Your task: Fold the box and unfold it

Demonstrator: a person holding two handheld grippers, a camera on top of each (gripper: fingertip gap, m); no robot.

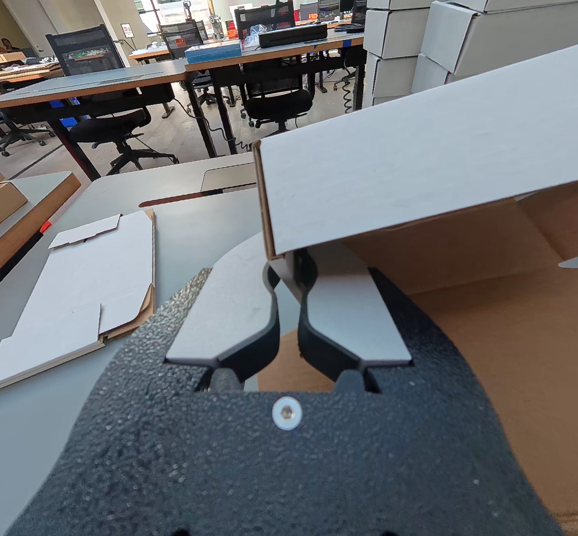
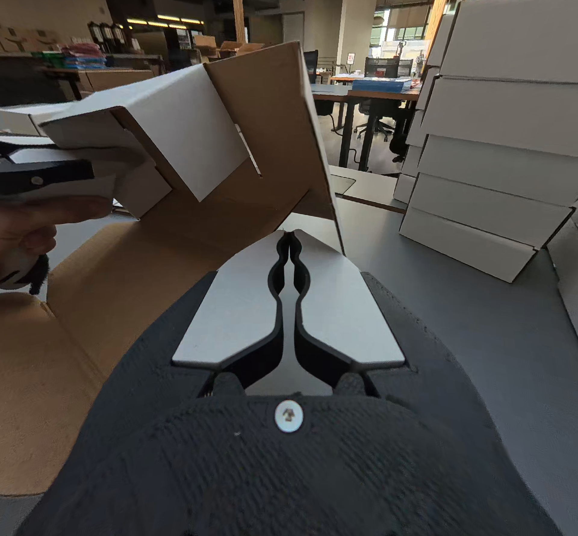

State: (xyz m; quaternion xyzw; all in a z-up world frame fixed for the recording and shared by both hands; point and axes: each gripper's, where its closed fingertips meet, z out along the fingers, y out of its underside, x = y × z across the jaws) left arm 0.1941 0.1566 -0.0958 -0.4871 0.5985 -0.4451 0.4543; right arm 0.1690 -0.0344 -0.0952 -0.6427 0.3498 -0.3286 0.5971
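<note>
Cardboard box (image 1: 406,183), white outside, brown inside, half-folded on grey table (image 1: 194,233), panel raised at 1 o'clock of left gripper (image 1: 289,274). Left jaws clamped on white flap edge. Right gripper (image 2: 289,236) jaws together, tips at box's brown panel; grip cannot tell. Flat blanks (image 1: 87,286) at 9 o'clock; stacked white boxes (image 2: 494,146) at 2 o'clock.

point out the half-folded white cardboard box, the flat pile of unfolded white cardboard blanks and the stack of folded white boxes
half-folded white cardboard box (image 1: 391,177), left wrist view, its raised white panel
flat pile of unfolded white cardboard blanks (image 1: 87,286), left wrist view, top sheet
stack of folded white boxes (image 2: 494,158), right wrist view, a middle box's front
</note>
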